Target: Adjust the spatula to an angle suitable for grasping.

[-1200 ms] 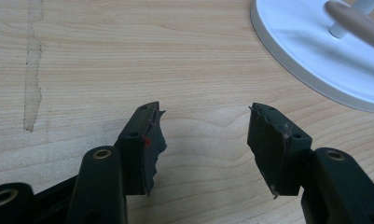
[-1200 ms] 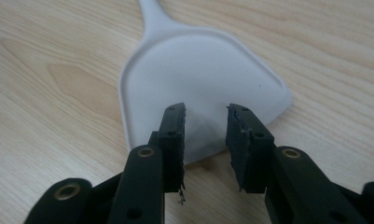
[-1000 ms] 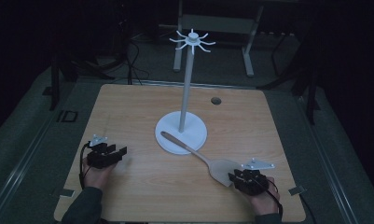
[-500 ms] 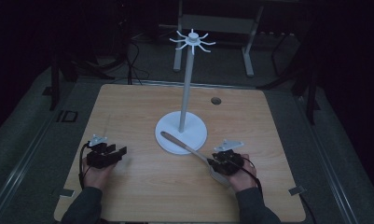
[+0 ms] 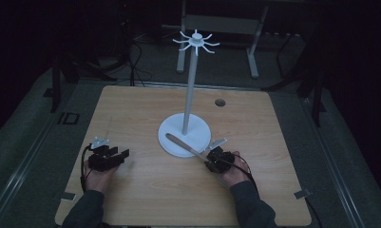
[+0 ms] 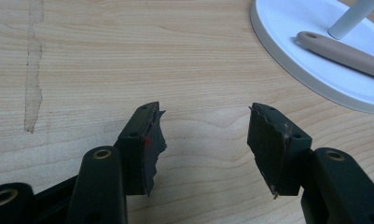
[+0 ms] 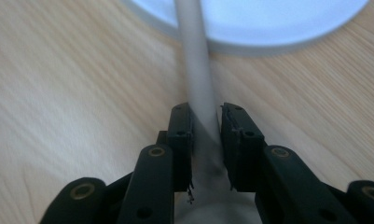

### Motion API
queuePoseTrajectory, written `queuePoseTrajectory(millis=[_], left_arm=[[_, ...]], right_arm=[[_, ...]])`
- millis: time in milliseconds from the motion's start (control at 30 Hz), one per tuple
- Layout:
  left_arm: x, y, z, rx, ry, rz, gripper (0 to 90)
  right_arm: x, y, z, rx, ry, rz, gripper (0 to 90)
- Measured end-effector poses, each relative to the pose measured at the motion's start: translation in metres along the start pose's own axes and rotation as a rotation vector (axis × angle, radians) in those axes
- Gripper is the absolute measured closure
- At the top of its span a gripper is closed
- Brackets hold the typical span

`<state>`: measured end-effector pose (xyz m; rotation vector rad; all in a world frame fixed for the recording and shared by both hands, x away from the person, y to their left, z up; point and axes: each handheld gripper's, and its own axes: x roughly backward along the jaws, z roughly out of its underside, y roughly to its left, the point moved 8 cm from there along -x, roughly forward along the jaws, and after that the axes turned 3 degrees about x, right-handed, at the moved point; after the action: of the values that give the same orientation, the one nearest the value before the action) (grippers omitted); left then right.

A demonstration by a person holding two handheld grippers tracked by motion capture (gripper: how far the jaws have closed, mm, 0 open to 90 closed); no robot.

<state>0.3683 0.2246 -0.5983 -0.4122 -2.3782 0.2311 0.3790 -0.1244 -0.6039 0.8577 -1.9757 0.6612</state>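
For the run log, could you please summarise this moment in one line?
left tool: open, idle | right tool: closing around spatula handle | spatula tip: on stand base

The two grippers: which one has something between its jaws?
The right gripper, by the white stand: the spatula handle runs between its jaws, which have just been closing. The left gripper stands wide open over bare table.

One wooden bench [image 5: 145, 190]. One white hanging stand [image 5: 192, 85] on it, with a single pole, one round base and one crown of hooks at the top; the hooks are too small to count surely. One spatula [image 5: 181, 145] with a beige handle. Two hand-held grippers: a left gripper [image 5: 124, 154] and a right gripper [image 5: 208, 157], each with two black jaws.
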Motion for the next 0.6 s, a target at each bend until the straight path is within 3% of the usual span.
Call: queuePoseTrajectory(millis=[300,433,600], left_arm=[[0.000,0.000,0.000,-0.005,0.004,-0.001,44.8],[-0.001,-0.001,0.001,-0.005,0.005,-0.002,44.8],[-0.001,-0.002,0.001,-0.007,0.006,-0.003,44.8]], right_arm=[[0.021,-0.006,0.034,-0.018,0.003,0.023,74.4],[0.036,-0.012,0.057,-0.026,0.031,0.032,74.0],[0.044,-0.014,0.058,-0.011,0.045,0.049,69.2]])
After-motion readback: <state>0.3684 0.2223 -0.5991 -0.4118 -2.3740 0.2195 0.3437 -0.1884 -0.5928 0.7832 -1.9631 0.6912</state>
